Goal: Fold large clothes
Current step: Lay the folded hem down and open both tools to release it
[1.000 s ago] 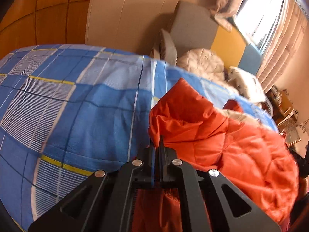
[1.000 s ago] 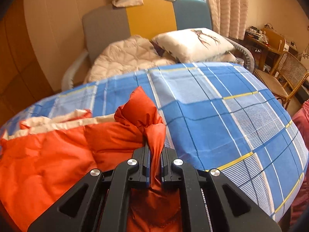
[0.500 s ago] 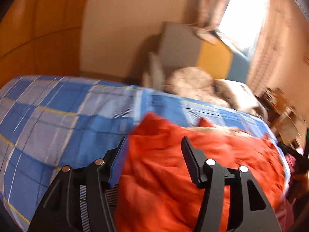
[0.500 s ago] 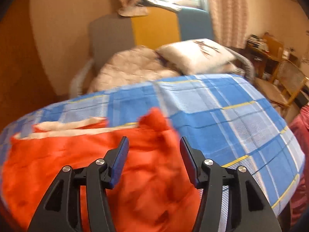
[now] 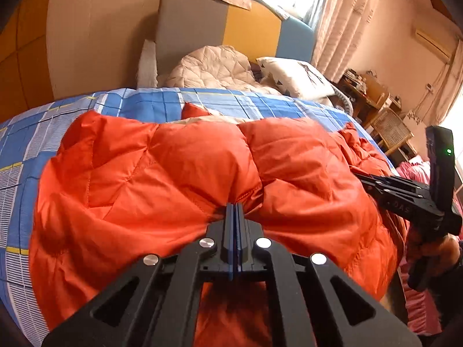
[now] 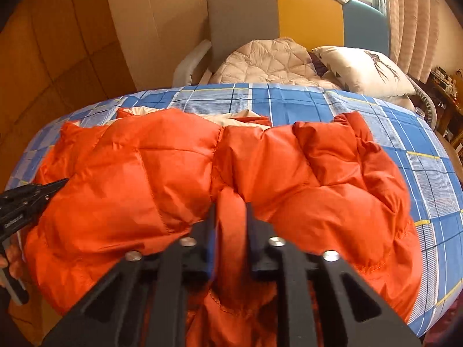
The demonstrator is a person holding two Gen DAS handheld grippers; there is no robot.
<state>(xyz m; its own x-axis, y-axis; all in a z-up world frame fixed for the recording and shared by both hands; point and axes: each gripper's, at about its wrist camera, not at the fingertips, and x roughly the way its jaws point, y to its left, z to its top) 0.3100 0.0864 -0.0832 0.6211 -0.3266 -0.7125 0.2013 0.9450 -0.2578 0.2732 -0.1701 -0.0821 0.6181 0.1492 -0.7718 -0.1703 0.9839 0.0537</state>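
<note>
Gripping the near hem of the orange jacket [image 5: 179, 173] with both claws, I judge the step in hand to be carrying that edge up and over toward the far side, and doing it well means lifting both ends level and together so the puffy quilting folds in a straight line instead of bunching at the middle. In the left wrist view, my left claw [image 5: 235, 211] has just snapped closed after opening, its blue pads pressed together with a thin pinch of orange fabric drawn in at the tips; the jacket spreads away from it across the blue checked bedspread [image 5: 26, 150], its pale lining showing at the far edge, and my right claw [image 5: 358, 177] bites the same hem off to the right. In the right wrist view, the right claw [image 6: 231, 211] has likewise just closed, and here a thick roll of the hem stands plainly between its jaws, pinched. The jacket lies directly ahead and to both sides of it on the bedspread [image 6: 419, 144], and the left claw [image 6: 58, 184] meets the fabric at the left edge.
</note>
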